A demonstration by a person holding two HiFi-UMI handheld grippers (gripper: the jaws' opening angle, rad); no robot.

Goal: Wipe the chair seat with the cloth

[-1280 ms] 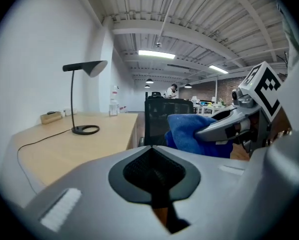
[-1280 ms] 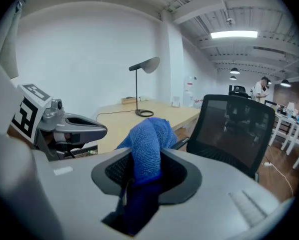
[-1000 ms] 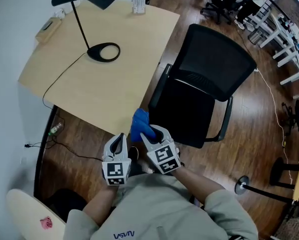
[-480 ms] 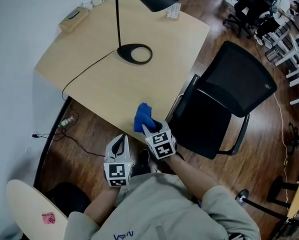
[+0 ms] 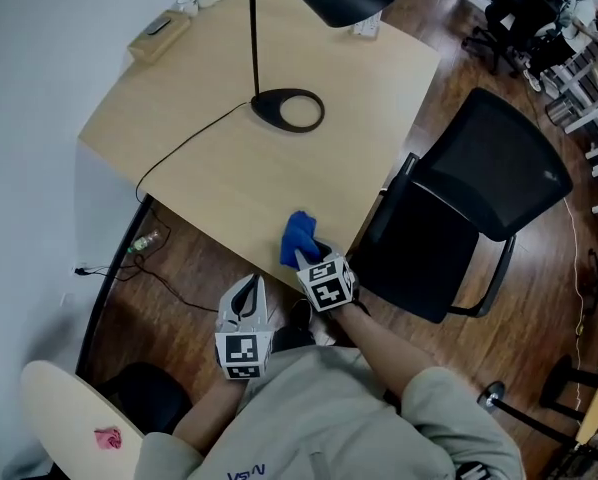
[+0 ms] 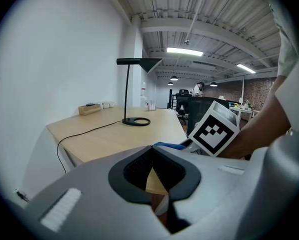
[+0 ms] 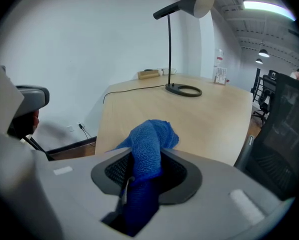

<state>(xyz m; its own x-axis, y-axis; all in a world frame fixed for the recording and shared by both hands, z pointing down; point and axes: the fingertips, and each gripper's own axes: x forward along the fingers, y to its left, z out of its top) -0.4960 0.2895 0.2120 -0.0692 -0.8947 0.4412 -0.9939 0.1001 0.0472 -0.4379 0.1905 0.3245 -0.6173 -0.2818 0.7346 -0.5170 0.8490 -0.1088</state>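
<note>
Right gripper: we read it clamped on the blue cloth.
Cloth axis: lengthwise along the jaws, with the bunched free end sticking out past the tips toward the desk.
Cloth place: at the desk's near edge, beside the chair seat and clear of it.
Left gripper: jaws pressed together, with nothing between them.

Light wood desk: black lamp base, cable, small box at far corner.
</note>
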